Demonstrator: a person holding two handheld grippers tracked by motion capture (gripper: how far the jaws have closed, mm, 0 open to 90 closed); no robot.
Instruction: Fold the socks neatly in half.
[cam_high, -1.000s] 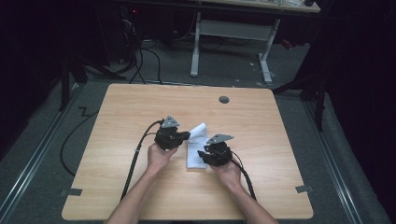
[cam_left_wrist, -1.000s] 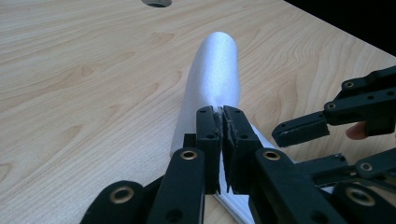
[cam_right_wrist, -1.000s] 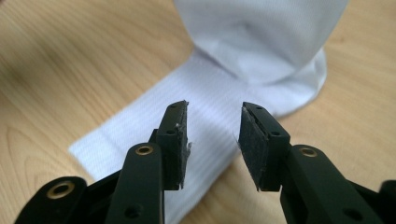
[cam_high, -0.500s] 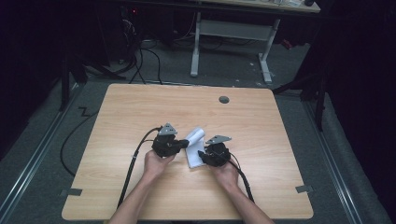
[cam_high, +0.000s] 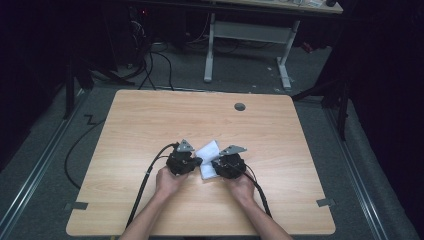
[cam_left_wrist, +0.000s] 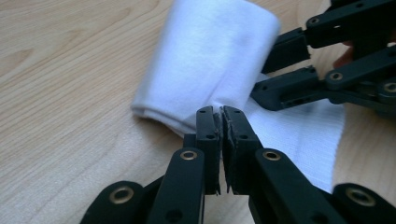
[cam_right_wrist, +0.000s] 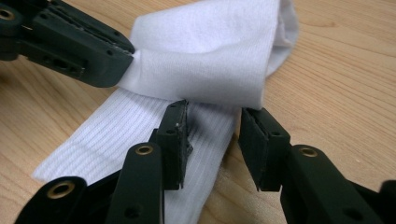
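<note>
Two grippers: both sit close together on the bench (cam_high: 150, 120), near the middle of its front edge, with one white sock (cam_high: 208, 159) between them.
Sock: it lies on the wood and is folded over; the smooth part lies on top of the ribbed cuff (cam_right_wrist: 107, 135).
Left gripper (cam_high: 192, 162): its jaws are clenched on a pinch of the folded smooth part of the sock (cam_left_wrist: 210, 60); in the left gripper view the two pads meet with only cloth between them.
Right gripper (cam_high: 216, 165): its jaws stand apart over the ribbed cuff, just under the edge of the folded part; they grasp nothing, and the left pad (cam_right_wrist: 175, 140) is just at the cuff.
Hands: the left hand (cam_high: 169, 181) and the right hand (cam_high: 242, 186) come in from the front edge of the bench.
Cables: one black cable (cam_high: 145, 180) trails from the left gripper toward the front-left corner, another (cam_high: 262, 192) from the right gripper toward the front edge.
</note>
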